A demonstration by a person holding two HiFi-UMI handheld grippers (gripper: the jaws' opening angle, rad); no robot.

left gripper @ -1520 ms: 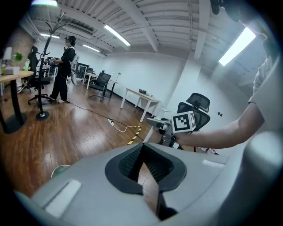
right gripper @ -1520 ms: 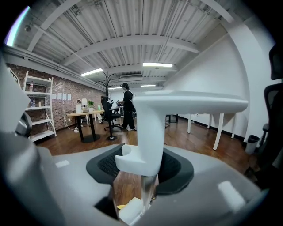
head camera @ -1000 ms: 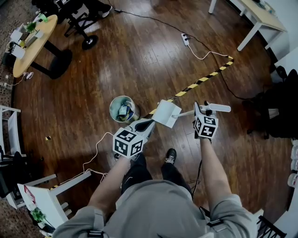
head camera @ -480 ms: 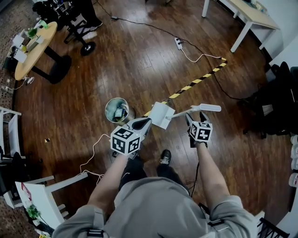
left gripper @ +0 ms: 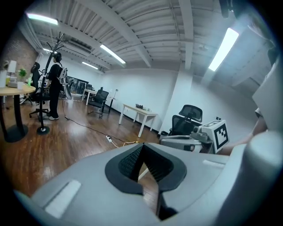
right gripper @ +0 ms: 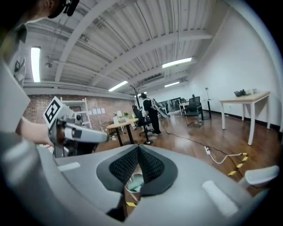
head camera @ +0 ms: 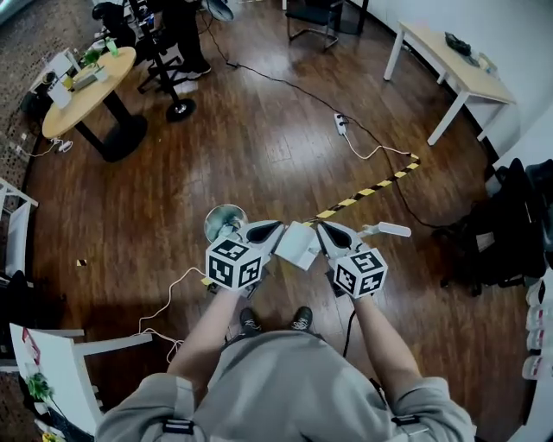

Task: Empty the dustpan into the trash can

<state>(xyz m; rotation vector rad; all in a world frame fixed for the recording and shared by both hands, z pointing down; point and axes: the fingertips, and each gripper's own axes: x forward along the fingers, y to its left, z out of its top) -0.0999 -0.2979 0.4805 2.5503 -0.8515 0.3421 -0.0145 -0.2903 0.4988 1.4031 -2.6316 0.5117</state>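
In the head view the white dustpan [head camera: 298,246] shows between my two gripper tips, and its handle grip [head camera: 386,230] sticks out free to the right. My left gripper [head camera: 276,229] points at the pan's left edge, my right gripper [head camera: 320,226] at its right edge. Both have their pads together. Nothing is seen pinched in the left gripper [left gripper: 142,145], only a thin white strip beyond the gap. Through the right gripper [right gripper: 138,148] I see the round trash can [right gripper: 134,184], with the handle grip [right gripper: 261,174] low right. The trash can [head camera: 225,223] stands just left of my left gripper.
Yellow-black tape [head camera: 363,192] runs across the wooden floor from the pan. A power strip with its cable [head camera: 341,123] lies farther off, and a white cable [head camera: 168,293] lies near my feet. A round table [head camera: 86,82], a white table [head camera: 454,65], black chairs [head camera: 501,233] and a standing person [head camera: 186,26] ring the room.
My right gripper left the handle grip and swung left to the pan's right side. Both grippers rose, and the floor now looks farther away.
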